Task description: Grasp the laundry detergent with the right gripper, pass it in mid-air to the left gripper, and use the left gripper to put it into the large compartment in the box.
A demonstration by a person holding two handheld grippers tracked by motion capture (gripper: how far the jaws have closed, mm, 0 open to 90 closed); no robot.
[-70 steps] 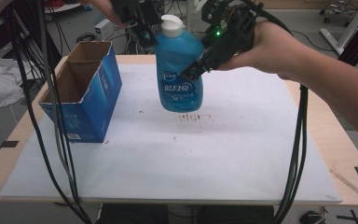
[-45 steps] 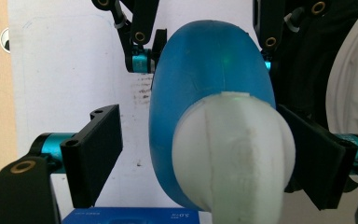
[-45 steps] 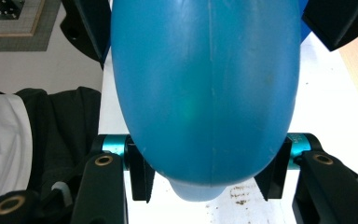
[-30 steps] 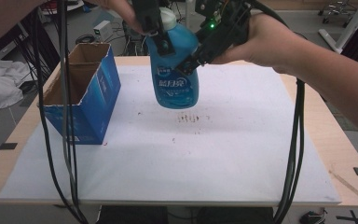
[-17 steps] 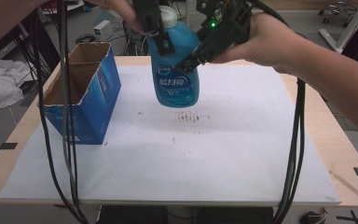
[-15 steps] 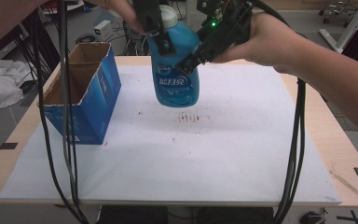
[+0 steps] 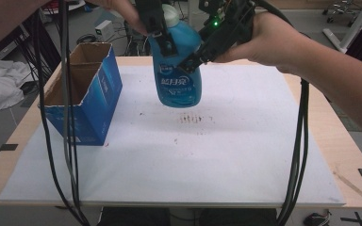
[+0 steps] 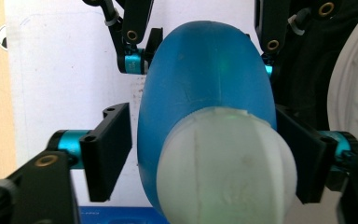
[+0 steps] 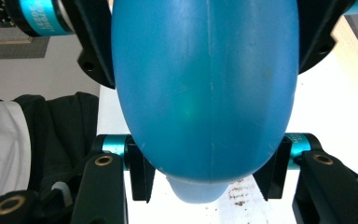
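Observation:
A blue detergent bottle (image 7: 178, 80) with a white cap (image 7: 170, 13) hangs above the white table sheet (image 7: 217, 160). My right gripper (image 7: 192, 60) reaches in from the right and is shut on the bottle's body (image 9: 205, 93), its pads pressing both sides. My left gripper (image 7: 162, 40) comes down from the top beside the cap. In the left gripper view its jaws straddle the bottle's shoulder (image 8: 205, 84) and have just been closing. A thin gap still shows at the left pad (image 8: 109, 156).
An open blue cardboard box (image 7: 82, 94) stands at the table's left. Brown specks (image 7: 195, 118) mark the sheet under the bottle. Black cables (image 7: 66, 141) hang in front of the box, and another cable (image 7: 297, 155) hangs at the right.
Since the earliest frame the bottle has shifted slightly left in the right gripper, and the left gripper has settled over its shoulder. Both hands have stayed still over the last second.

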